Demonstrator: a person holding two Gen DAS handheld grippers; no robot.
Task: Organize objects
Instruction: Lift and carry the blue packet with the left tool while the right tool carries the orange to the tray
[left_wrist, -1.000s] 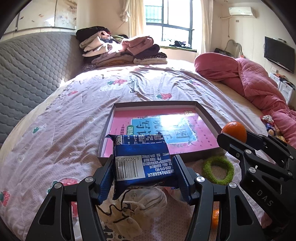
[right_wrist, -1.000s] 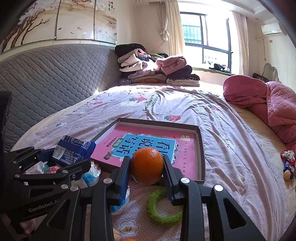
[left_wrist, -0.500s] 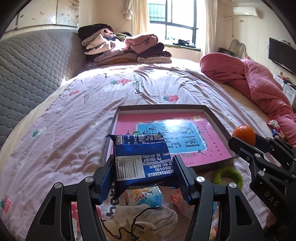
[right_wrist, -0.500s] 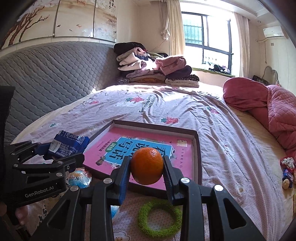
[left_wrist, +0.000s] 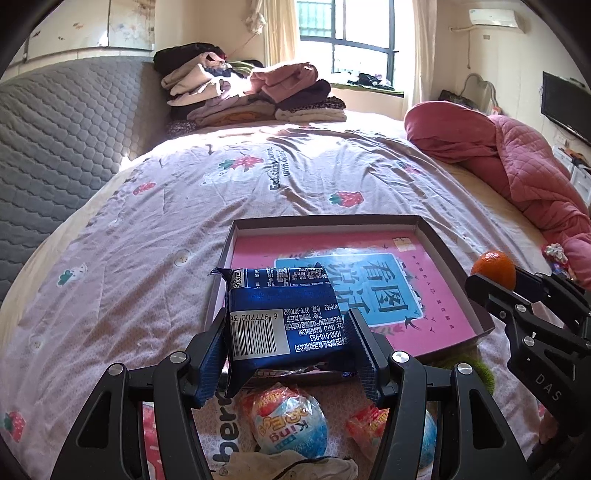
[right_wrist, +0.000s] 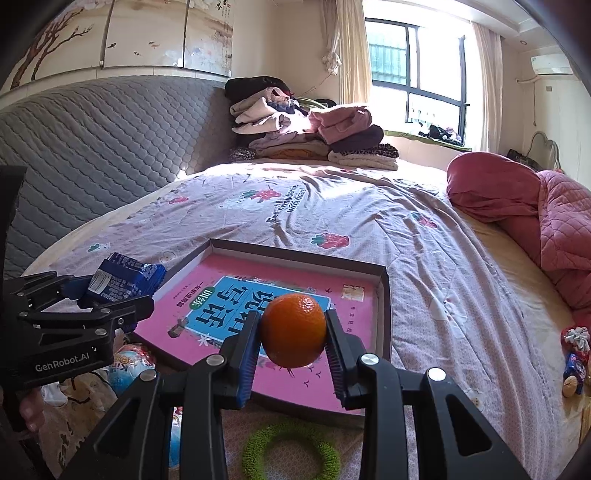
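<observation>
The left gripper (left_wrist: 288, 341) is clamping a blue snack packet (left_wrist: 286, 317) over the near edge of the shallow box (right_wrist: 384, 306) (pink book inside); the right gripper (right_wrist: 291, 334) is squeezing an orange (right_wrist: 293, 328) above that box, folded clothes (right_wrist: 306, 129) lying beyond.

A home bedroom: a bed (right_wrist: 369, 229) with strawberry-print sheet, folded clothes (right_wrist: 306, 129) and curtained window (right_wrist: 417, 70).

Book (right_wrist: 258, 310) in box lid (right_wrist: 384, 314) on bed (right_wrist: 332, 206) — ring (right_wrist: 291, 446) just before it.
</observation>
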